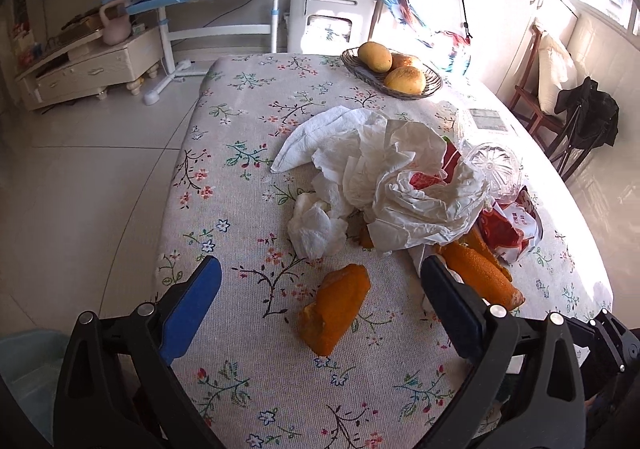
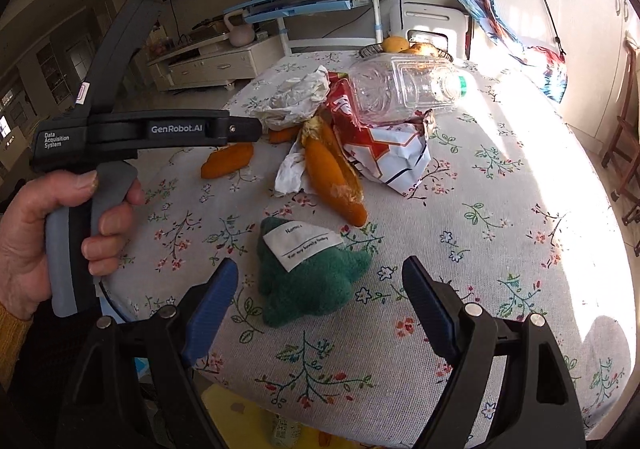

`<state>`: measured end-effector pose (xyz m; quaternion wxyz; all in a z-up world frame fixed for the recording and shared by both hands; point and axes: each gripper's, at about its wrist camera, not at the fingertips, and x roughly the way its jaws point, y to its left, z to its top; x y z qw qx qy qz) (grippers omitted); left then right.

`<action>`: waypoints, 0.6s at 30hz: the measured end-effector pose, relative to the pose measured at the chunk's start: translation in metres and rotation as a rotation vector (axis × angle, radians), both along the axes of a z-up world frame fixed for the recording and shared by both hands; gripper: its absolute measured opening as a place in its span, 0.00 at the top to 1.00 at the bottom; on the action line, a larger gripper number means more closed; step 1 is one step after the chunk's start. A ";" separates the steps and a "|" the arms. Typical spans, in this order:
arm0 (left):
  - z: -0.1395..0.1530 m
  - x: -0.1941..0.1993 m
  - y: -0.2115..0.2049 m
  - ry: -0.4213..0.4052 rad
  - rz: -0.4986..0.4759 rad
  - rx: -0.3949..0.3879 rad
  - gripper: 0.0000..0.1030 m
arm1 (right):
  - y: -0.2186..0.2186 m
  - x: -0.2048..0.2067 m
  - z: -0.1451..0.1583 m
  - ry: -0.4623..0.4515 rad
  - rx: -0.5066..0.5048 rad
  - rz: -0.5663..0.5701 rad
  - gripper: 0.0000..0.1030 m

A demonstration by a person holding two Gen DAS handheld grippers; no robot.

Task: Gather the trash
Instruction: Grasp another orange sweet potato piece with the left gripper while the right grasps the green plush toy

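Note:
In the left wrist view my left gripper (image 1: 320,273) is open above the floral tablecloth. A thick orange peel (image 1: 336,309) lies on the cloth between its blue pads, untouched. Beyond it sit crumpled white tissues (image 1: 384,177), a longer orange peel (image 1: 480,273), a red-and-white wrapper (image 1: 508,229) and a clear plastic bottle (image 1: 492,165). In the right wrist view my right gripper (image 2: 320,269) is open over a green fuzzy cloth (image 2: 304,281) with a white label, which lies between its fingers. Further off are the long peel (image 2: 336,177), wrapper (image 2: 392,153), bottle (image 2: 404,89) and tissues (image 2: 296,97).
A wicker basket (image 1: 434,83) of yellow fruit stands at the table's far edge. A person's hand (image 2: 60,217) grips the other tool's handle at the left. A small peel (image 2: 228,163) lies past it. Chairs stand to the right and tiled floor to the left.

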<state>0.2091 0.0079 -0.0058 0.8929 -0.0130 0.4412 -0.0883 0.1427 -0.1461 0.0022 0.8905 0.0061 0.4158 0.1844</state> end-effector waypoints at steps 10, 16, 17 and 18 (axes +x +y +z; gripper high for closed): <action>-0.014 0.003 0.001 0.049 -0.046 -0.009 0.25 | 0.005 -0.001 -0.008 -0.008 -0.047 0.030 0.44; -0.020 -0.002 -0.013 0.035 -0.093 0.066 0.48 | -0.002 -0.003 -0.007 -0.011 -0.032 0.022 0.58; -0.019 -0.002 -0.013 0.032 -0.103 0.054 0.61 | -0.003 -0.003 -0.006 -0.012 -0.025 0.020 0.59; -0.018 -0.003 -0.012 0.035 -0.107 0.033 0.76 | -0.005 -0.004 -0.005 -0.014 -0.014 0.018 0.60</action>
